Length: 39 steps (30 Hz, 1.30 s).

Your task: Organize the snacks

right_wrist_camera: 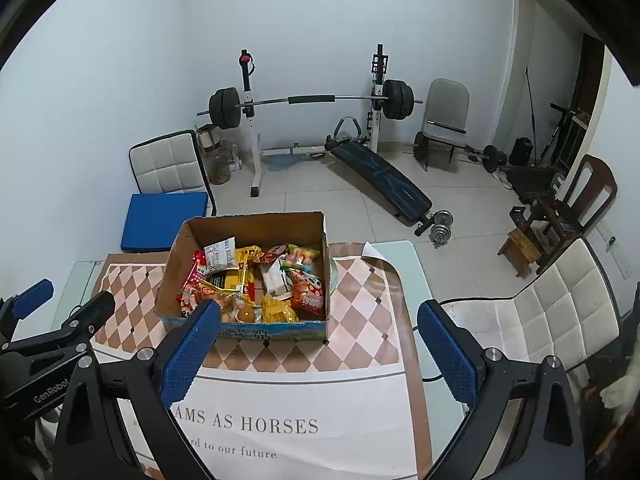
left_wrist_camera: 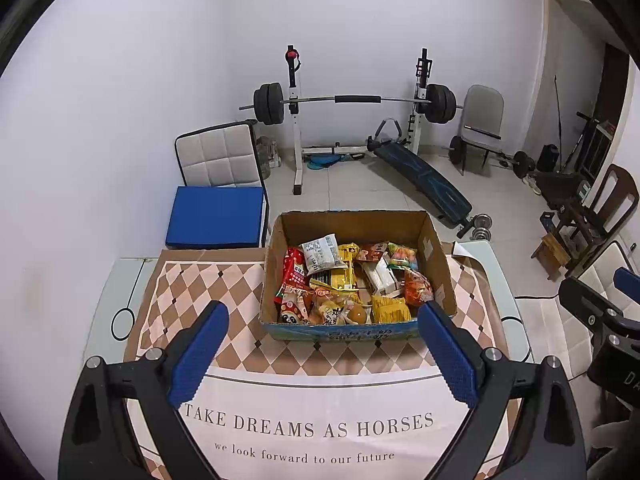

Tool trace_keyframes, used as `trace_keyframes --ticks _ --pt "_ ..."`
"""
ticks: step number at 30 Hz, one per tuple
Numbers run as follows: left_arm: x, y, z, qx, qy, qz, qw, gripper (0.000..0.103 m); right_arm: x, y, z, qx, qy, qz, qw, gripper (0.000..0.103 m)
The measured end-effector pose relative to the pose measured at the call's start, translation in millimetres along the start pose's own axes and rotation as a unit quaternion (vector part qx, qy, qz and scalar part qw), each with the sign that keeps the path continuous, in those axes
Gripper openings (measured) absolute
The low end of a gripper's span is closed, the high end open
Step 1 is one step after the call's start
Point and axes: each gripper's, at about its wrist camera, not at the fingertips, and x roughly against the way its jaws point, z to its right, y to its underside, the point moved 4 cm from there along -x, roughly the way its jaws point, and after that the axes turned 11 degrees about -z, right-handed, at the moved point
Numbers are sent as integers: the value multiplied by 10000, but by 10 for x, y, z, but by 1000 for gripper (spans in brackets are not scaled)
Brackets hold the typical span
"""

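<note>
**Both claws wide and empty before the snack box**

The left gripper (left_wrist_camera: 323, 312) hangs with its blue pads spread wide and nothing between them. The cardboard box (left_wrist_camera: 356, 326) of mixed snack packets (left_wrist_camera: 346, 276) sits on the checked tablecloth (left_wrist_camera: 200, 280) at twelve o'clock, just beyond the fingertips. The right gripper (right_wrist_camera: 319, 311) is equally wide, empty, the box at its eleven o'clock.

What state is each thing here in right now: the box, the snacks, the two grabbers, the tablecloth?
Cardboard box: open-topped, upright on the tablecloth.
Snacks: piled loose inside the box.
Left gripper: open, empty.
Right gripper: open, empty.
Tablecloth: spread flat, far right corner curled up.
</note>
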Motion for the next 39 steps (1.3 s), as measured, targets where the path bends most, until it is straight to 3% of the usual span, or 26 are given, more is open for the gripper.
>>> trace_keyframes --ticks 39 --pt "155 14 -12 147 86 93 9998 97 -18 95 17 -3 -54 -30 10000 101"
